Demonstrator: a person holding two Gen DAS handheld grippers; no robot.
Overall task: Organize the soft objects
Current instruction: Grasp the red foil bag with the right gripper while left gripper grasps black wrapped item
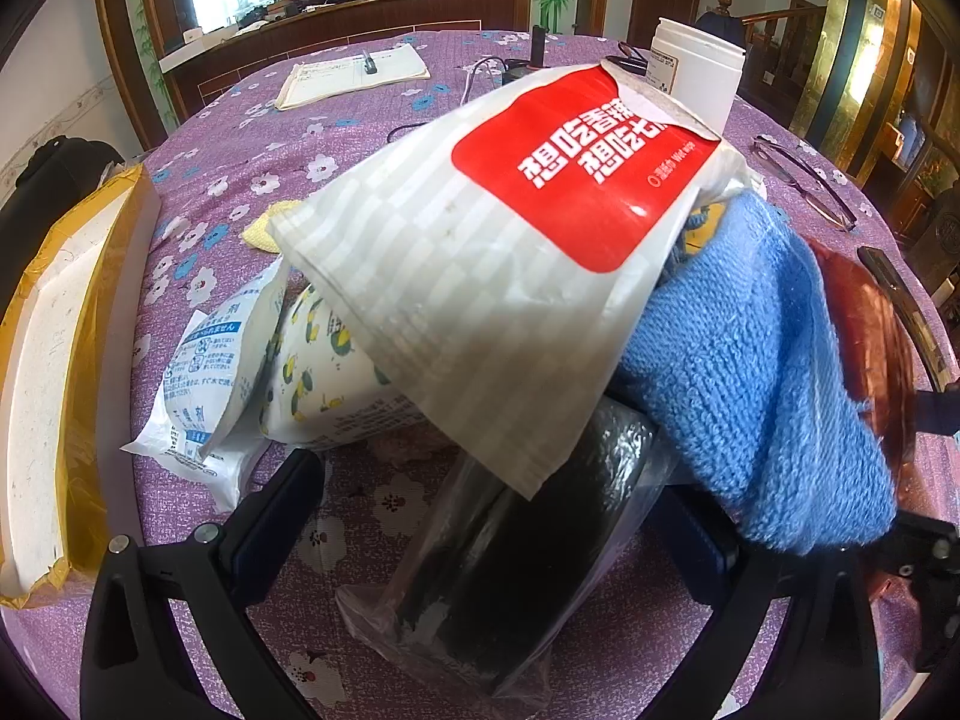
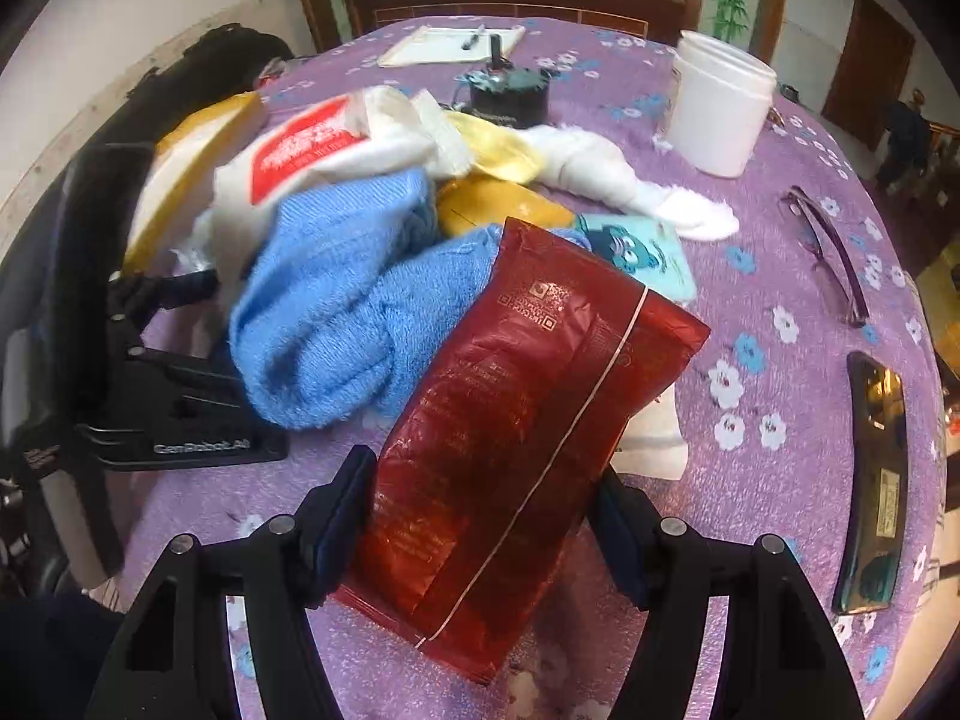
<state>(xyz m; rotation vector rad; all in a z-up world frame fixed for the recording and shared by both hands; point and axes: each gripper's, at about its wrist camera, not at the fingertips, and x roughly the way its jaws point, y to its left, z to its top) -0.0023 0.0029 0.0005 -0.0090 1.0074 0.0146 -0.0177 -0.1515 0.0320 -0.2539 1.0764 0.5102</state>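
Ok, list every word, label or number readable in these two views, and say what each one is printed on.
"想吃" and "Wet wipe": red label of the white striped packet; its other characters are cut off.
"GenRobot.AI": black left gripper body, right wrist view.
Blue Japanese print on the white pouch: too small to read.
QR code and gold text on the red packet in the right gripper: blurred.
White jar label: too small.
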